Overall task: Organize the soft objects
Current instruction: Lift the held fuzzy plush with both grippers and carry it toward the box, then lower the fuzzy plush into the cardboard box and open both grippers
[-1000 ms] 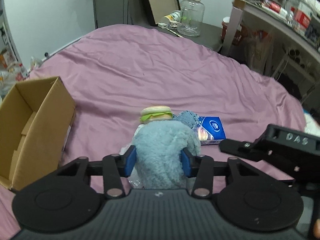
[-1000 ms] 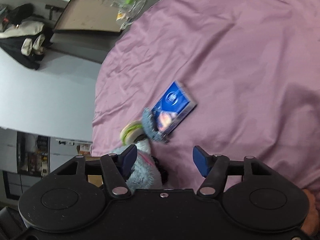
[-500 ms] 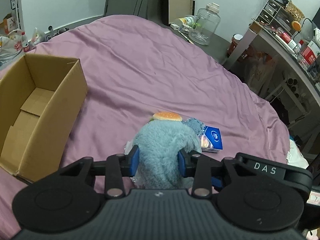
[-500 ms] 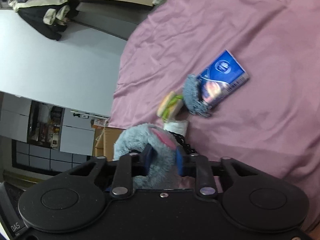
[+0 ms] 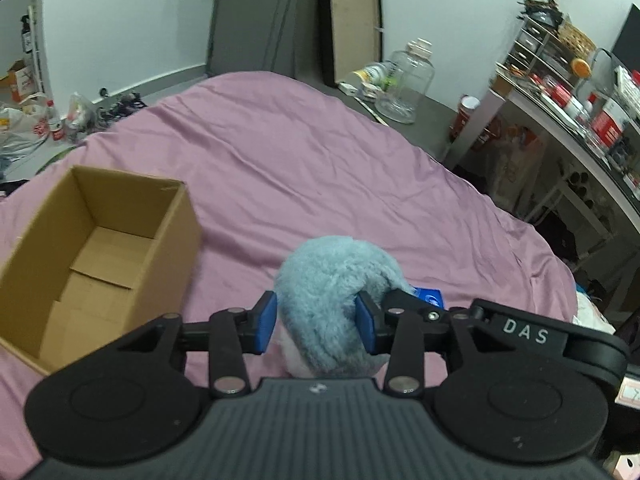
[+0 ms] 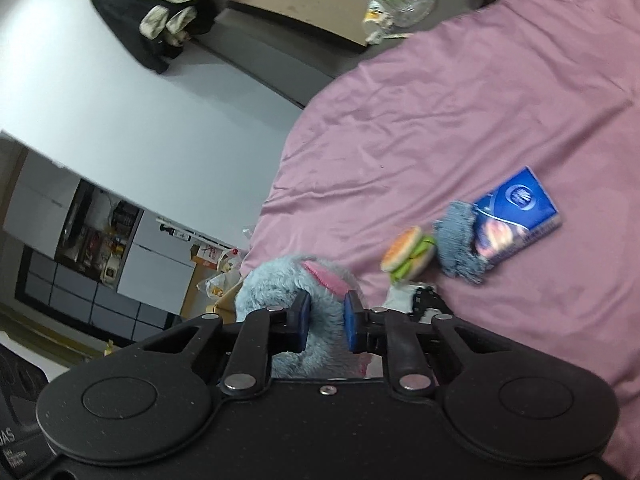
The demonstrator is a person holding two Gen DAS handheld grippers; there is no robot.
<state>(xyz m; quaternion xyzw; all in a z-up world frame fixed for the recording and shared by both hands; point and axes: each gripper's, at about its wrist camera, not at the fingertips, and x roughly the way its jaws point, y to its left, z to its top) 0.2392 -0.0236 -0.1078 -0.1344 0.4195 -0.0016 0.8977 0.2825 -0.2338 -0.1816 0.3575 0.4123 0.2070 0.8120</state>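
A bed (image 5: 320, 168) covered in a wrinkled mauve sheet fills most of both views. An open cardboard box (image 5: 96, 248) sits on its left side, flaps folded flat inside. Held above the sheet is a fluffy pale blue plush toy (image 5: 332, 300), shaggy-furred, with a pink inner ear (image 6: 324, 280) showing. The left gripper (image 5: 316, 322) clamps its body between blue pads; the right gripper (image 6: 325, 322) pinches it narrowly from the side. On the sheet nearby lie a blue tissue pack (image 6: 516, 216), a blue knitted piece (image 6: 458, 246) touching it, and a small toy hamburger (image 6: 408, 254).
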